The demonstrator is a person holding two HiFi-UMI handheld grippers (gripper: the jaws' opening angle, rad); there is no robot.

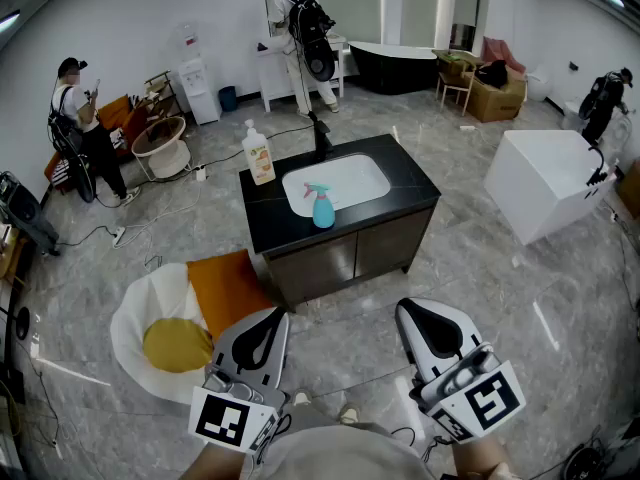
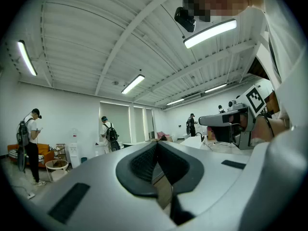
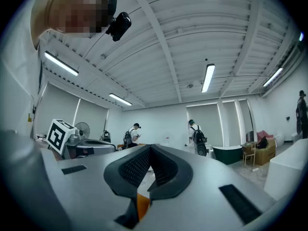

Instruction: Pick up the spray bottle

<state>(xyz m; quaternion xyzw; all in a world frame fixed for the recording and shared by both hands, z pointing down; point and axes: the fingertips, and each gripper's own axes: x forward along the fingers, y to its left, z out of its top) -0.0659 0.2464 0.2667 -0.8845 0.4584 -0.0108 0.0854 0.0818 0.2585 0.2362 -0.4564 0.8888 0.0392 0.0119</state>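
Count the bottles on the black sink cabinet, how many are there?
2. A blue spray bottle stands at the white sink's front edge; a white pump bottle stands on the counter's far left corner. None seems hidden.

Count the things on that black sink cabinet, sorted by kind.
Spray bottle: 1
Pump bottle: 1
Faucet: 1
Total: 3
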